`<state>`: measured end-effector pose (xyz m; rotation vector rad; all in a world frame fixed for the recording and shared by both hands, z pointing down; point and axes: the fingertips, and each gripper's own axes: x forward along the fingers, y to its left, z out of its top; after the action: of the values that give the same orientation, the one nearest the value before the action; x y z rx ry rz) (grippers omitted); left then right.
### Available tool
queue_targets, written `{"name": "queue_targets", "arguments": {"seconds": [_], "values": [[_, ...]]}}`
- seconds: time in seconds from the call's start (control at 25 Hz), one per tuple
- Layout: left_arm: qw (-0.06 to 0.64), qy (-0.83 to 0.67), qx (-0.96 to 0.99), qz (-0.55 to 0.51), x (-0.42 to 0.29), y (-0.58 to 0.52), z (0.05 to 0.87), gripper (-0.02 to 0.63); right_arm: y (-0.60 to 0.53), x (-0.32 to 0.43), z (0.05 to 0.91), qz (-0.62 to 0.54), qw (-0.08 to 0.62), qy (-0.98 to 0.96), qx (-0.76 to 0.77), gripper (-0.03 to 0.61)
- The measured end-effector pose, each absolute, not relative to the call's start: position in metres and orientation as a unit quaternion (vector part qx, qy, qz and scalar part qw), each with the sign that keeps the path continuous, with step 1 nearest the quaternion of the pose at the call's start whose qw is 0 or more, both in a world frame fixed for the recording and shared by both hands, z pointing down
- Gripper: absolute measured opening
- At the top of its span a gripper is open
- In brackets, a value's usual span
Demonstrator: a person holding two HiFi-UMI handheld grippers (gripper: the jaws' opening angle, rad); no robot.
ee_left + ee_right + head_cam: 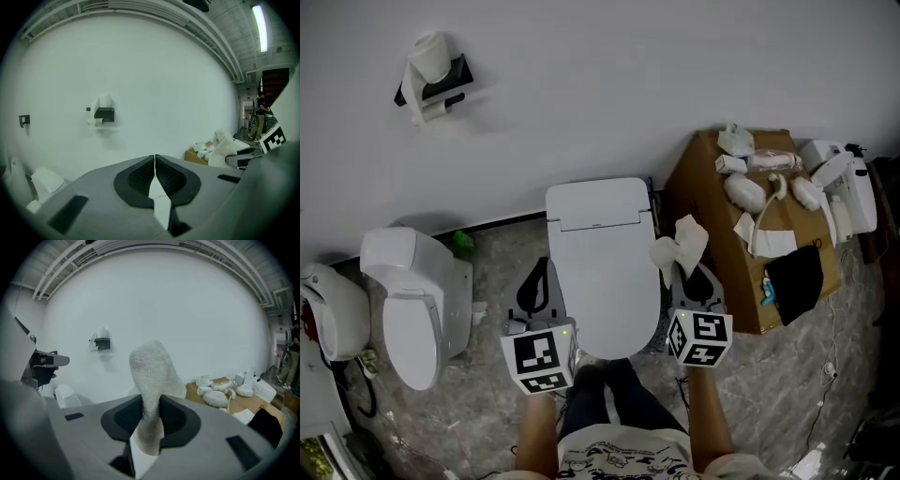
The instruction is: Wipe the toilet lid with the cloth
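A white toilet with its lid [602,272] down stands against the wall straight ahead of me. My right gripper [691,272] hangs at the lid's right edge, shut on a white fluffy cloth [679,246] that sticks up from its jaws [151,376]. My left gripper [540,284] is at the lid's left edge with its jaws pressed together and nothing between them [154,174]. Both grippers point toward the wall, above the lid's level.
A second white toilet [412,300] stands at the left. A toilet-roll holder [431,80] is fixed to the wall. A cardboard box [748,225] with white parts and a black cloth sits at the right. The person's legs are at the bowl's front.
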<state>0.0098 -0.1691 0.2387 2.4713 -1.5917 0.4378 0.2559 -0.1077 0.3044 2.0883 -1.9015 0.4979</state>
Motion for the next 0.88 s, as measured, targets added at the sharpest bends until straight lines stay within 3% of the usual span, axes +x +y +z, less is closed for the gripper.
{"name": "queue_targets", "arguments": {"seconds": [0.88], "values": [[0.132,-0.515,0.818,0.220,0.043,-0.198,0.373,0.012,-0.193,0.281,0.492,0.249,0.223,-0.671,0.662,0.095]]}}
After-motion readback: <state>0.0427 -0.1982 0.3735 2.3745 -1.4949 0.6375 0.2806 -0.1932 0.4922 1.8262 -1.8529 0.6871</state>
